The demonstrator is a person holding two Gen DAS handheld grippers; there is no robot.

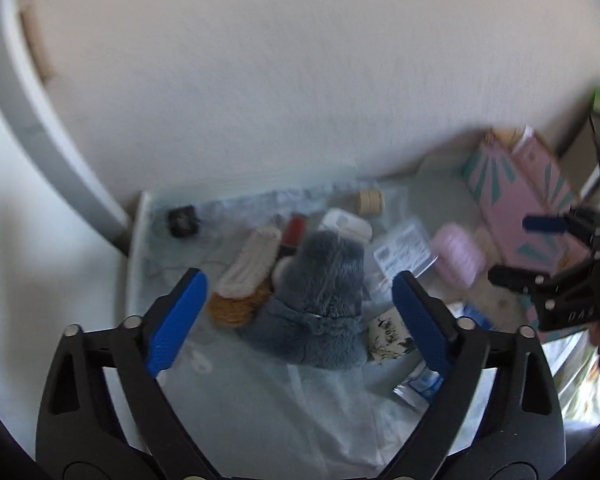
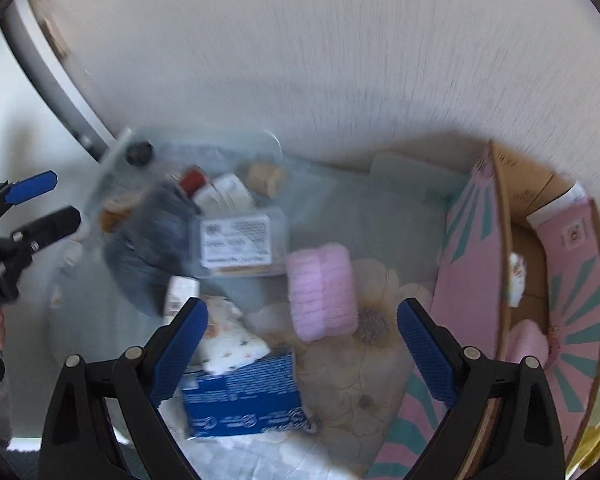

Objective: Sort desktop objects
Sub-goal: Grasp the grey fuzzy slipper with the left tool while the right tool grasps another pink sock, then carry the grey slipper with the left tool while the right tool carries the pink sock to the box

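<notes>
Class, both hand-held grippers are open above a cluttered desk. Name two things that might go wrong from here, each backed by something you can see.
1. The grey plush toy lies packed against a knitted item and a small card; the left hand-held gripper, closing there, may drag neighbours.
2. The right hand-held gripper hovers over a pink fluffy item close to the pink carton; it may bump the carton wall.

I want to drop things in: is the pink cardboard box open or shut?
Open. In the right wrist view the pink box shows its brown inside, with a few items already lying in it.
</notes>
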